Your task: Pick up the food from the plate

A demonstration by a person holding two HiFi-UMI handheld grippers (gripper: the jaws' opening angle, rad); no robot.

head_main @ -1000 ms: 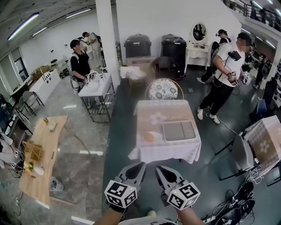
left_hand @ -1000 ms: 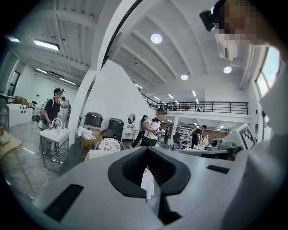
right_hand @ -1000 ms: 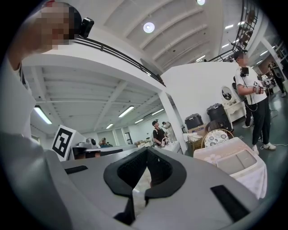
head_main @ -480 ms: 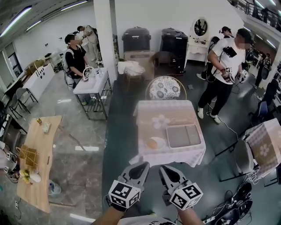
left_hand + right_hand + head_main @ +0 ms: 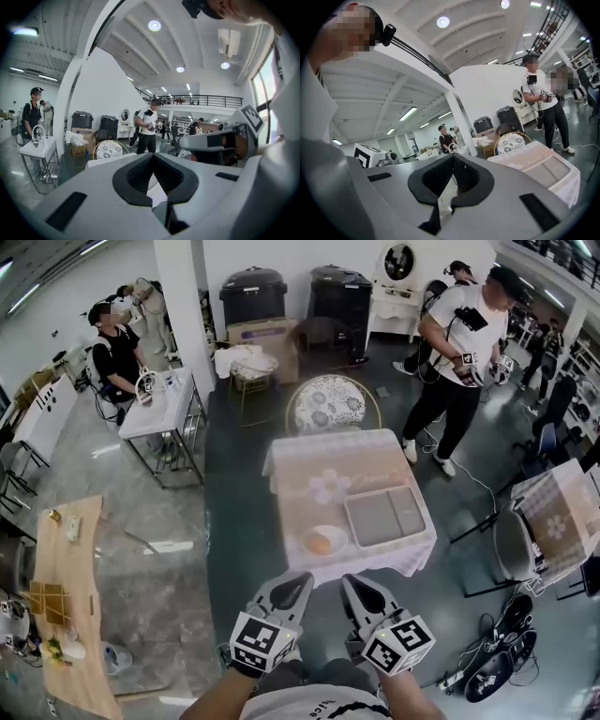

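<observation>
Closed and empty, the left tool and right tool hang short of the desk; the food on its plate lies just ahead, marginally nearer the left tool.

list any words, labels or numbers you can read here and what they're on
No text here can be read for certain.
Print on the white shirt at the bottom of the head view: cut off and too small to read.
Cursive script on the tablecloth: too blurred to read.
left gripper and right gripper: square marker patterns only, no letters or numbers.
</observation>
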